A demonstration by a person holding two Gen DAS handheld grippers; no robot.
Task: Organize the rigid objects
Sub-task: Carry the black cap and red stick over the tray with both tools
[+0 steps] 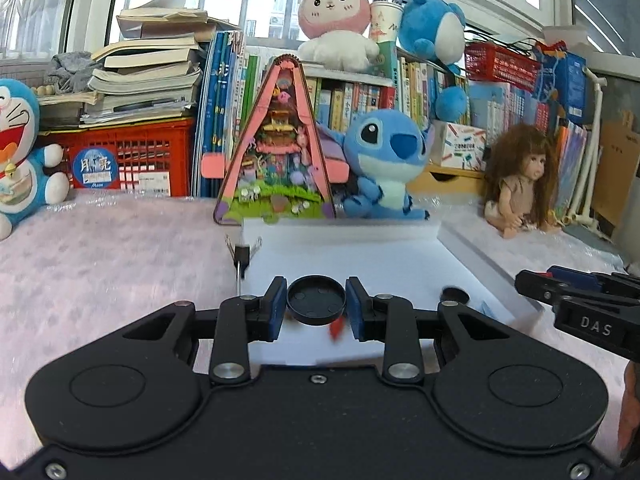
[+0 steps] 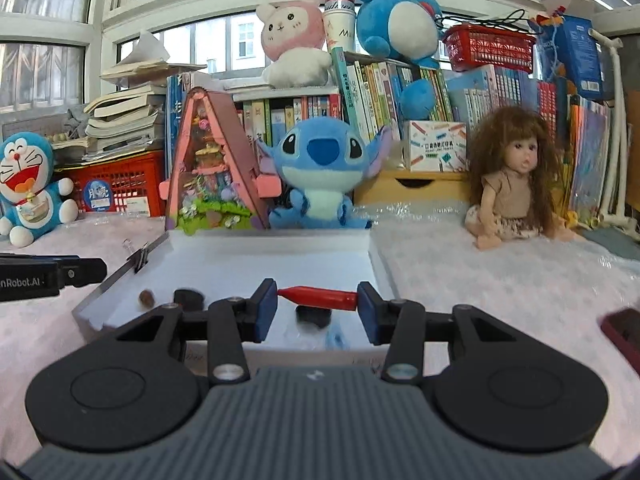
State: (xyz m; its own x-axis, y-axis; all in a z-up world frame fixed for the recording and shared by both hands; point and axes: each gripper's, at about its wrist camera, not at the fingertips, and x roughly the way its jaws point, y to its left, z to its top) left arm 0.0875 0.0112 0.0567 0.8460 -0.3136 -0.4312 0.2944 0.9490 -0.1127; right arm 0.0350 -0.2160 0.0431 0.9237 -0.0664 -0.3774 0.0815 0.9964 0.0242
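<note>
My left gripper (image 1: 316, 303) is shut on a round black cap (image 1: 316, 299), held just above the white tray (image 1: 360, 240). My right gripper (image 2: 317, 303) is shut on a red pen-shaped piece (image 2: 318, 297), held lengthwise between the blue pads over the same tray (image 2: 272, 248). In the right wrist view the tray holds a black cap (image 2: 187, 297), a small brown piece (image 2: 146, 298), another black piece (image 2: 314, 316) and a blurred blue piece (image 2: 335, 339). In the left wrist view a black cap (image 1: 455, 294) lies in the tray and a red piece (image 1: 337, 327) shows below my fingers.
A binder clip (image 1: 241, 254) grips the tray's left wall. Behind the tray stand a triangular pink toy house (image 1: 276, 148), a Stitch plush (image 1: 384, 164), a doll (image 2: 512, 184), a Doraemon plush (image 2: 28, 188), a red crate (image 1: 128, 160) and books. A dark red object (image 2: 624, 336) lies at right.
</note>
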